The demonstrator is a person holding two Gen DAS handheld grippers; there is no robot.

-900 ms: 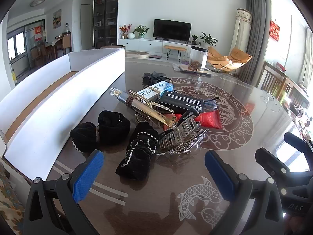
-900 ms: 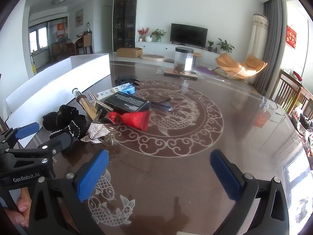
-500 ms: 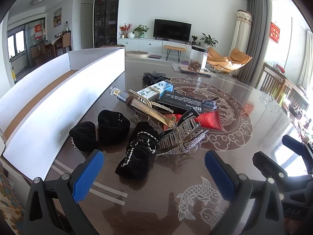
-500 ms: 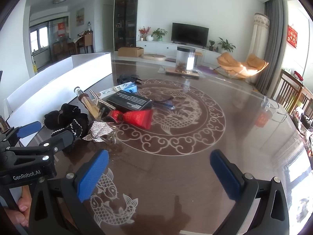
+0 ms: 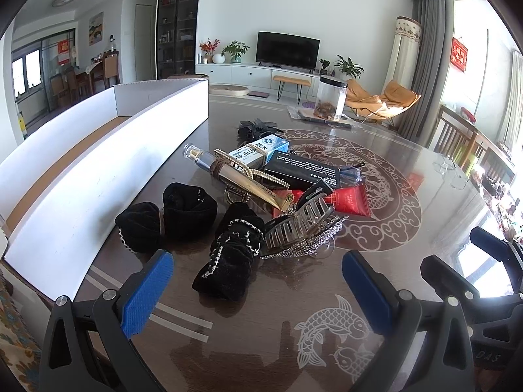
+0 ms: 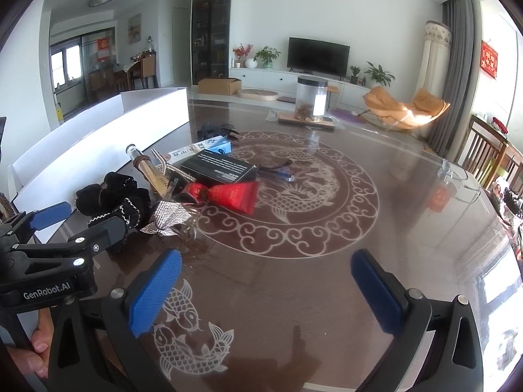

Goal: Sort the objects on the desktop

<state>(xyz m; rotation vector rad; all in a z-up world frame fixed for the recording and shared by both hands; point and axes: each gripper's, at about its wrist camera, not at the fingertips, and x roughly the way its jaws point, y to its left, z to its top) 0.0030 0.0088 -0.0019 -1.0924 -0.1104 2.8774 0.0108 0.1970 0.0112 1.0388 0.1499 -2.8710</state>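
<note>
Tube [image 5: 248, 184] diagonal; cap toward box [image 5: 98, 170]

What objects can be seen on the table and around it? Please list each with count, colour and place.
box: one, white, brown inside, left table edge.
scrunchies: three, black, near box.
hair claw: one, clear, on a rhinestone clip.
red tube: one, behind claw.
black carton: one, mid pile.
blue-white carton: one, behind it.
gold tube: one, lying across pile.
jar: one, clear, black lid, far side.
table: one, dark brown, fish motifs.
left gripper: blue pads, open, facing scrunchies.
right gripper: blue pads, open, over bare table.
</note>
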